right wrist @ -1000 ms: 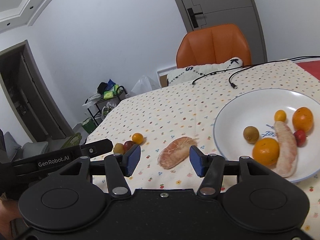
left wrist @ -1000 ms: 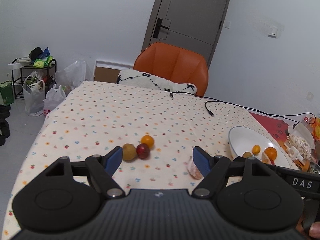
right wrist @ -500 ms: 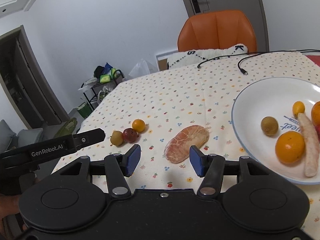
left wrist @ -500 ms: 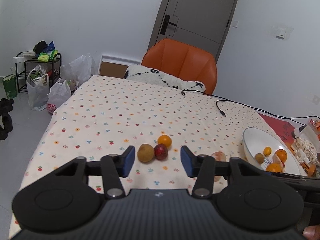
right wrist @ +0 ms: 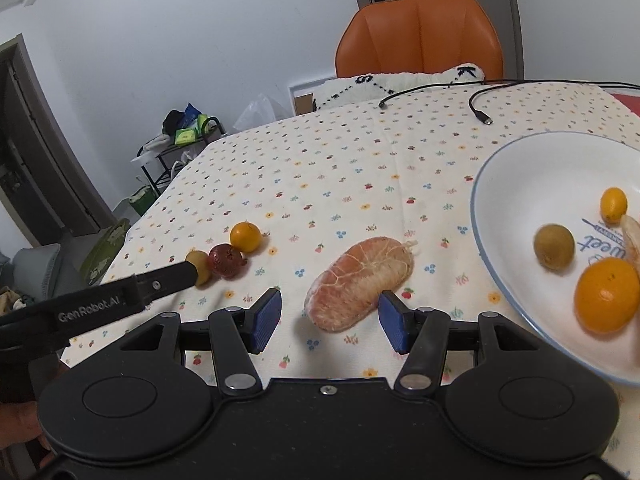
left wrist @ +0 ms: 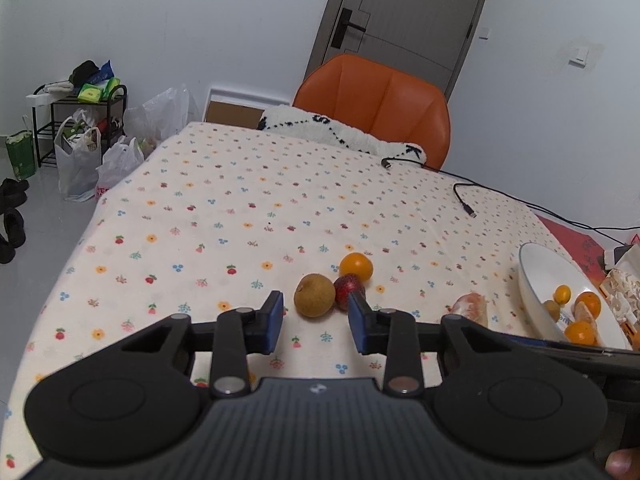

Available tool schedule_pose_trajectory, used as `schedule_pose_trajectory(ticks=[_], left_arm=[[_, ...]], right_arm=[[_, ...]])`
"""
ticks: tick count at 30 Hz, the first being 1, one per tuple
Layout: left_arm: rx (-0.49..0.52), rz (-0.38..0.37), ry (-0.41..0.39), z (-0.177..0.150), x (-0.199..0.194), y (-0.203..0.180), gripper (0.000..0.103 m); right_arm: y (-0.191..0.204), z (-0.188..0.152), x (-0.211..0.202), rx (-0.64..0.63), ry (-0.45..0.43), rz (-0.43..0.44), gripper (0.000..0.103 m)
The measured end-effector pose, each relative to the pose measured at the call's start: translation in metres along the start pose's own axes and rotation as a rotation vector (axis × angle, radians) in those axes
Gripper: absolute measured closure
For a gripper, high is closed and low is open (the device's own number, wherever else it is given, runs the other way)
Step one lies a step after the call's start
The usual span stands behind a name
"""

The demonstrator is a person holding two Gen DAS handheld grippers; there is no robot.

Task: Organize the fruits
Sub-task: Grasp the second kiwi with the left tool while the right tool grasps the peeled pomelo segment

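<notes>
Flowered tablecloth point(left wrist: 224, 208): left gripper point(left wrist: 315, 323) parted, empty, near brown fruit point(left wrist: 314, 295); right gripper point(right wrist: 328, 327) parted, empty, around peeled pomelo segment point(right wrist: 358, 282); plate point(right wrist: 520, 184) alongside.

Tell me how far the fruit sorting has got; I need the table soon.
Done: several fruits lie in the white plate. In hand: nothing; the left tool is open near the brown fruit, the right tool open around the peeled pomelo segment. Left: those, the red fruit and small orange.

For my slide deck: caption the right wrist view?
Open right gripper lines up on peeled pomelo segment beside the fruit plate.
</notes>
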State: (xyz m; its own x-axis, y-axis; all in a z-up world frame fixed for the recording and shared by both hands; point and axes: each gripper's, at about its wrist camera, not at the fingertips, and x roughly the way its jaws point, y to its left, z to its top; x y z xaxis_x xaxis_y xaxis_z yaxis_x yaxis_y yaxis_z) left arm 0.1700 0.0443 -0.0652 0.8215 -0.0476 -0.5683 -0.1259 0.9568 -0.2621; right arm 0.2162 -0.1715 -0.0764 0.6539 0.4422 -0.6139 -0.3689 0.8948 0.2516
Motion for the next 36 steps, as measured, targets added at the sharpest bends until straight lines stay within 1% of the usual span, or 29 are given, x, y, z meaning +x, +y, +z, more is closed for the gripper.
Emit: schedule_pose_trajectory(ticks=[7, 14, 16, 17, 18, 19, 27, 36], left_arm=[[-0.007, 0.003, 0.011, 0.001, 0.015, 0.004, 0.071], [0.009, 0.004, 0.002, 0.003, 0.022, 0.000, 0.071], [0.016, 0.006, -0.004, 0.002, 0.022, -0.001, 0.072], [0.019, 0.007, -0.005, 0.001, 0.023, -0.002, 0.078], [0.019, 0.005, -0.003, 0.001, 0.023, -0.001, 0.080], [0.016, 0.004, -0.004, 0.000, 0.022, -0.001, 0.080], [0.005, 0.001, -0.008, -0.001, 0.011, -0.004, 0.080], [0.013, -0.022, -0.041, 0.001, -0.008, -0.018, 0.080]], right_arm=[[0.001, 0.006, 0.008, -0.018, -0.008, 0.000, 0.047], [0.003, 0.011, 0.015, -0.036, -0.018, 0.000, 0.047], [0.004, 0.010, 0.015, -0.048, -0.022, -0.006, 0.053], [0.005, 0.010, 0.016, -0.056, -0.024, -0.011, 0.056], [0.005, 0.009, 0.015, -0.061, -0.027, -0.016, 0.065], [0.005, 0.009, 0.014, -0.062, -0.027, -0.018, 0.069], [0.000, 0.006, 0.005, -0.041, -0.033, 0.014, 0.071], [-0.002, 0.007, -0.025, -0.032, -0.089, 0.025, 0.072]])
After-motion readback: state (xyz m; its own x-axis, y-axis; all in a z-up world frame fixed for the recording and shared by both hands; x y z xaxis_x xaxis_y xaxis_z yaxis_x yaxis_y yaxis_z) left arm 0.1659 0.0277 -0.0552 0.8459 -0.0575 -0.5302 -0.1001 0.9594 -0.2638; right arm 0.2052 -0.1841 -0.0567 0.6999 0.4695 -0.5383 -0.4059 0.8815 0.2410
